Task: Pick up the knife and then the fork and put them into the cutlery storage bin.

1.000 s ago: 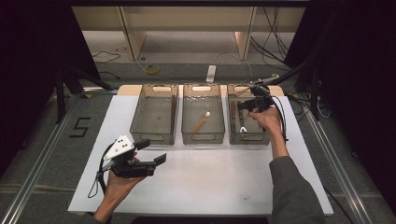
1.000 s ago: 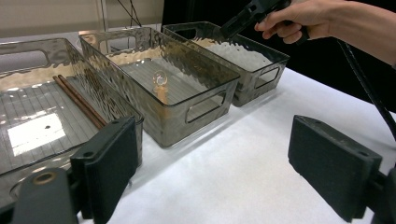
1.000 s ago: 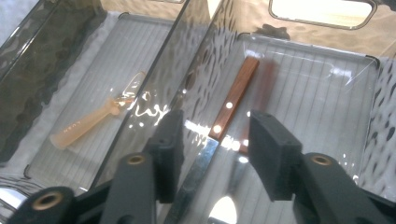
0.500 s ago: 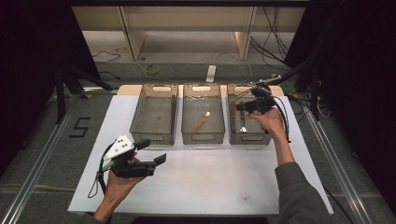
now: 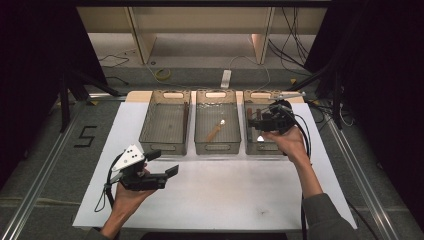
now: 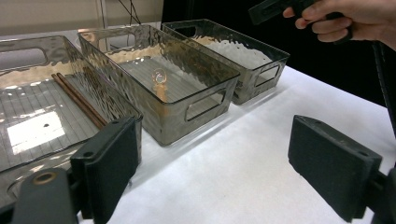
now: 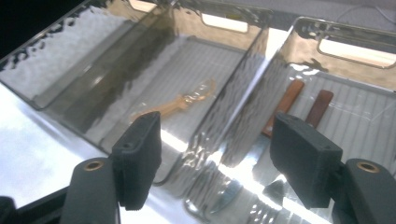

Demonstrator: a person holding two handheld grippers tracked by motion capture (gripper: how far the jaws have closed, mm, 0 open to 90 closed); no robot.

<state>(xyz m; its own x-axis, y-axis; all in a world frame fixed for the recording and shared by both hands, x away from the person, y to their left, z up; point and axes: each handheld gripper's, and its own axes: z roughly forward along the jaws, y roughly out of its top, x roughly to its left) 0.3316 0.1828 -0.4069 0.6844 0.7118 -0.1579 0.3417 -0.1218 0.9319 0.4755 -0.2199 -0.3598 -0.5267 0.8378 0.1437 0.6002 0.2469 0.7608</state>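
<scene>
Cutlery with brown handles [image 7: 285, 105] lies flat in the right bin [image 5: 262, 147], the last in a row of three clear bins at the far side of the table.

At the left, the left gripper [image 5: 162, 163] hangs low over the white tabletop, well short of the bins, with its jaws spread and nothing between them. It has no part in this step and is best kept where it is, out of the way.

The left bin [image 5: 164, 148] holds chopsticks [image 6: 77, 100] along one wall. The middle bin [image 5: 217, 148] holds a single spoon [image 5: 216, 131].

The right gripper [image 5: 254, 121] hovers over the right bin. Its jaws have just been opening, and they stand wide with nothing between them. This looks like the end of a drop into that bin. To finish well, the hand should lift straight clear of the rim before swinging across. The thin walls would shift easily if knocked, and a low sideways move could catch a jaw on the handle cut-out.
</scene>
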